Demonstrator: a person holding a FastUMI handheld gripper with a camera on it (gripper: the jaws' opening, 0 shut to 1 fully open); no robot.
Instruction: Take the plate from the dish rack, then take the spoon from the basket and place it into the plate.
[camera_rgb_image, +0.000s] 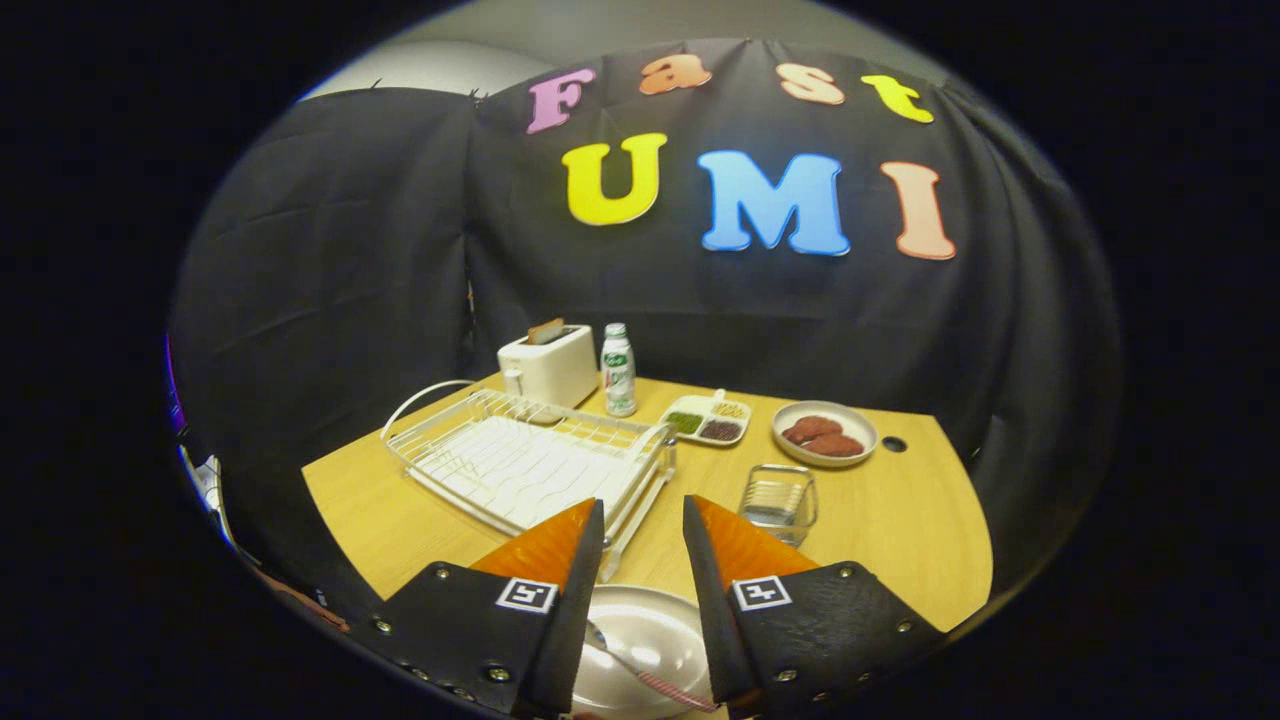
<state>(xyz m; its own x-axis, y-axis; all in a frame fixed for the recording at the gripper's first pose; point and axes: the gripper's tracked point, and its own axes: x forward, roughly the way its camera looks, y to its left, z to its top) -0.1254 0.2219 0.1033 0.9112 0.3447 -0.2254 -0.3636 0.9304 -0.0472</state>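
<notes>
A white plate (645, 630) lies on the wooden table (900, 530) right under my gripper (643, 503), showing in the gap between the two fingers. A spoon with a red-and-white striped handle (662, 686) rests in the plate, its handle running toward the right finger. The fingers stand apart above the plate and hold nothing. Just beyond the fingertips, to the left, is the white wire dish rack (525, 465), with no dishes in it.
A clear glass (779, 500) stands just ahead of the right finger. Farther back are a white toaster (548, 366), a small bottle (618, 371), a divided tray of food (707, 419) and a dish of brown patties (824, 433).
</notes>
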